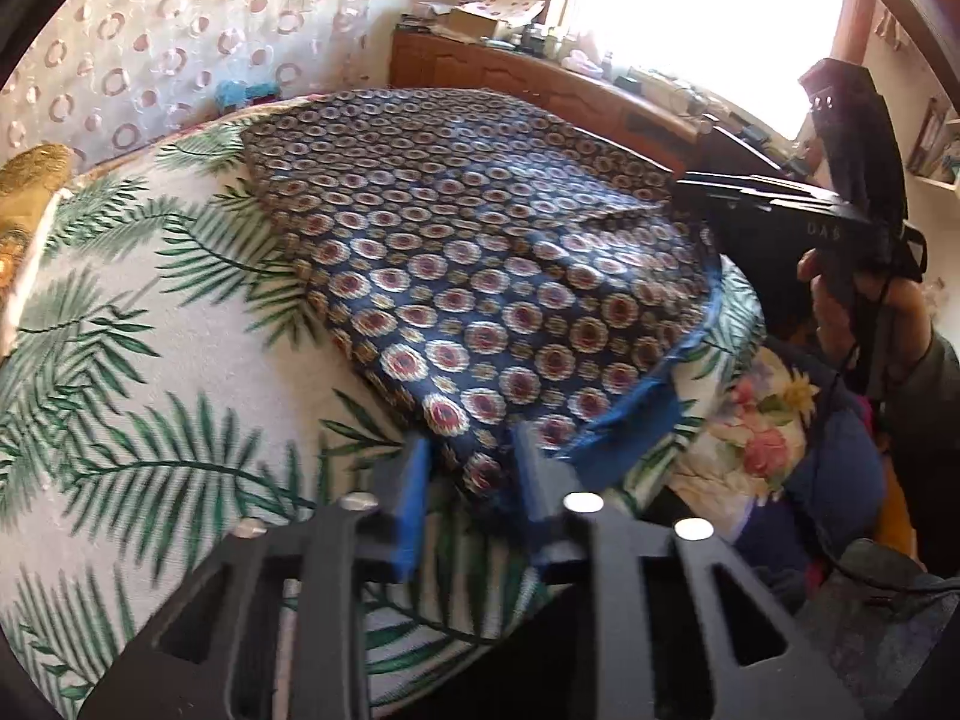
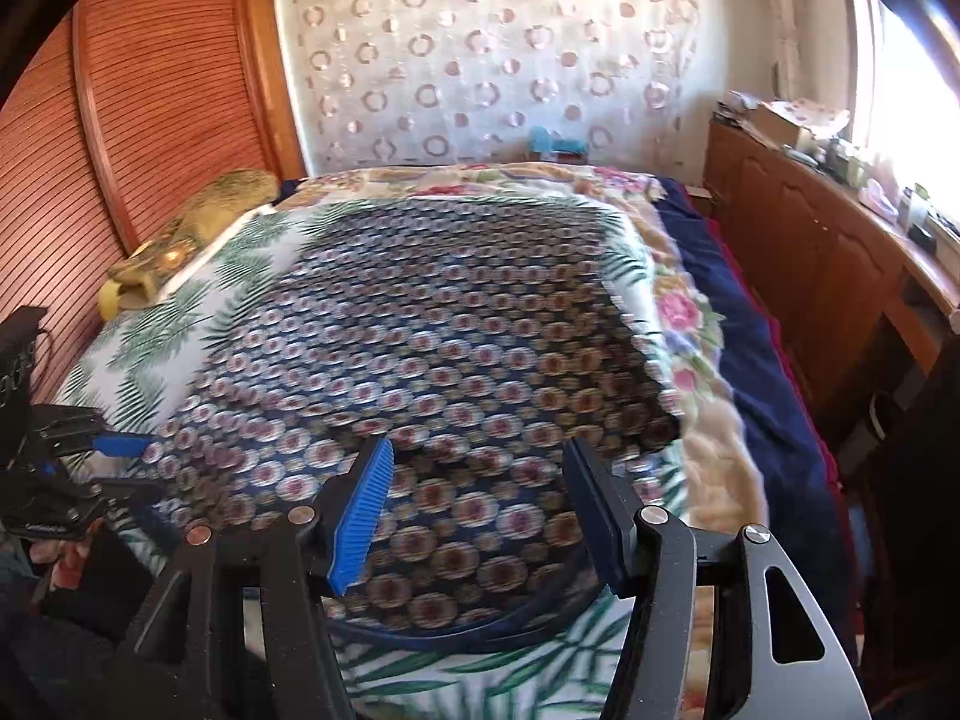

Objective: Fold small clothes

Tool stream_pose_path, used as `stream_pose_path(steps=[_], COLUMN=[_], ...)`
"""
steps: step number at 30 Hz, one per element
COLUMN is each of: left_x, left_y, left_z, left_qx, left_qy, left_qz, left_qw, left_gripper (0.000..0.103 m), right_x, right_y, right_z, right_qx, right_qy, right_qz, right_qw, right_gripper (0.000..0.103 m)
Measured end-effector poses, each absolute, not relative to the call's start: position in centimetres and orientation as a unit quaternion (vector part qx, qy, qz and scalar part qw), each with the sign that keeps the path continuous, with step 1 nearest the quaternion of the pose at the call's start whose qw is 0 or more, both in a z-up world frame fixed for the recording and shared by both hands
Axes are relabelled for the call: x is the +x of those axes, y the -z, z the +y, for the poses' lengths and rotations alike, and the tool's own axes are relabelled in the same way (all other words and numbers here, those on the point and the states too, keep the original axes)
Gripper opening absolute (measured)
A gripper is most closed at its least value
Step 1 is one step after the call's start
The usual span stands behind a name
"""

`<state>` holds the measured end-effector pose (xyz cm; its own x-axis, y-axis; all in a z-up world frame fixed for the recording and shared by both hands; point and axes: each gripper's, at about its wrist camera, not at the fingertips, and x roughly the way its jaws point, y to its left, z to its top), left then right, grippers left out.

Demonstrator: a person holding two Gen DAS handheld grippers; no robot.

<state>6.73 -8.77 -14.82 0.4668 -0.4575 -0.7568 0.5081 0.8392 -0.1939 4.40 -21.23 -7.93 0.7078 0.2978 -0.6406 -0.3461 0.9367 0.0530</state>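
Observation:
A navy garment with a round medallion print [image 1: 468, 252] lies spread on the bed; it also shows in the right wrist view [image 2: 420, 348]. My left gripper [image 1: 471, 474] has its blue pads on either side of the garment's near corner, which sits between the fingers and looks pinched. My right gripper [image 2: 480, 504] is open, its blue pads wide apart, hovering just above the garment's near hem. The right gripper also appears in the left wrist view [image 1: 684, 192] at the garment's right edge. The left gripper appears at the left edge of the right wrist view [image 2: 129, 462].
The bed has a white palm-leaf sheet [image 1: 138, 360] over a floral blanket [image 2: 684, 324]. A gold pillow [image 2: 204, 216] lies at the head. A wooden cabinet [image 2: 810, 276] with clutter runs along the window side. A pile of clothes [image 1: 828, 468] sits beside the bed.

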Motion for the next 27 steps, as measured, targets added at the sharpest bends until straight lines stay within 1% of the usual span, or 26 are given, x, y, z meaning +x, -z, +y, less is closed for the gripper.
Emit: stream_pose_path(steps=[2,4,11,16,20,27], left_x=[6.5,6.4,7.6,9.3,10.2,11.0], left_y=[14.5,13.6,7.5,4.7,4.0,3.7], left_z=[-9.3,-9.5,-9.7,-10.5,-11.1,-11.1], left_qx=[0.05,0.052,0.034,0.028,0.027,0.017], left_qy=[0.281,0.287,0.302,0.303,0.303,0.295], left_qz=[0.425,0.414,0.348,0.314,0.305,0.3], left_qw=[0.859,0.862,0.887,0.899,0.902,0.907], left_gripper=[0.007,0.005,0.005,0.005,0.005,0.005], right_x=[4.0,4.2,2.2,1.5,1.5,4.0], right_y=[8.1,8.2,7.4,7.6,8.5,11.7], right_z=[-20.4,-20.1,-18.6,-18.7,-19.1,-20.0], right_qx=[-0.041,-0.043,-0.07,-0.081,-0.093,-0.105], right_qy=[-0.193,-0.209,-0.253,-0.265,-0.256,-0.224], right_qz=[0.342,0.341,0.332,0.331,0.339,0.371], right_qw=[0.919,0.915,0.906,0.902,0.901,0.895], right_gripper=[0.063,0.065,0.066,0.066,0.066,0.066])
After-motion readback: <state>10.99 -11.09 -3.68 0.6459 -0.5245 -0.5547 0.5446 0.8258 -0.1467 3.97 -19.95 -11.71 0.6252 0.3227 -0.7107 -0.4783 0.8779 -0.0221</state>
